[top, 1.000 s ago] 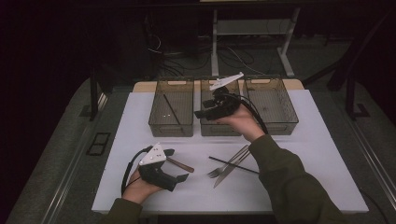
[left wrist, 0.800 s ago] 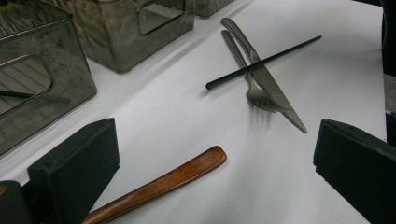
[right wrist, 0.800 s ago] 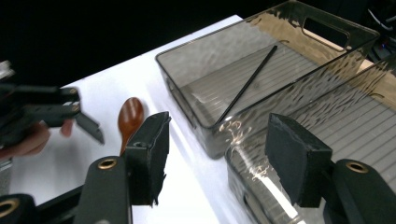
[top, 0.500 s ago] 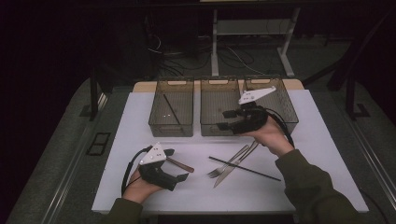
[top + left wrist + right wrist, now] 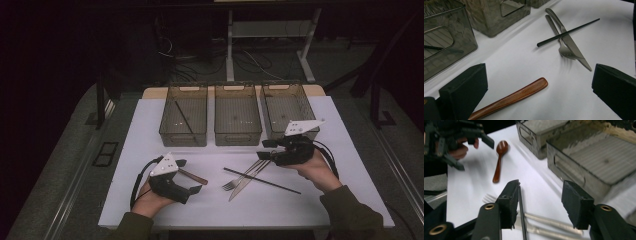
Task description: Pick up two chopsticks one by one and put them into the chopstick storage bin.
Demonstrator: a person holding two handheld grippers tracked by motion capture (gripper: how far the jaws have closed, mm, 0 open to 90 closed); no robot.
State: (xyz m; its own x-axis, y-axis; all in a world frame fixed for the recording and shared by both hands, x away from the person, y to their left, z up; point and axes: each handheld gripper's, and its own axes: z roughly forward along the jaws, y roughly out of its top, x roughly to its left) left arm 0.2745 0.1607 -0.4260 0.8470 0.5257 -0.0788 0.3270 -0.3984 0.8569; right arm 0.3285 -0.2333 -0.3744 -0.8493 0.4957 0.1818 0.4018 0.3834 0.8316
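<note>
Risk: right gripper [image 5: 265, 150], jaws apart and just closing on nothing, low over crossed chopstick [image 5: 262, 180], fork [image 5: 242, 177], knife [image 5: 250, 179] at centre frame; could pinch several.

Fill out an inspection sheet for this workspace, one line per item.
Surface: white table top, bare between items.
Job's things: fork and knife lie together, a black chopstick across them; wooden spoon by the left tool.
Bins: three clear bins in a row; the left one holds a black chopstick.
Clutter: nothing seen.
Grippers: left tool open, resting over the spoon handle; right tool open above the cutlery handles, its jaws have just been closing.
Cables: one loops from each tool.
Surroundings: dark floor, table legs, wires behind.
</note>
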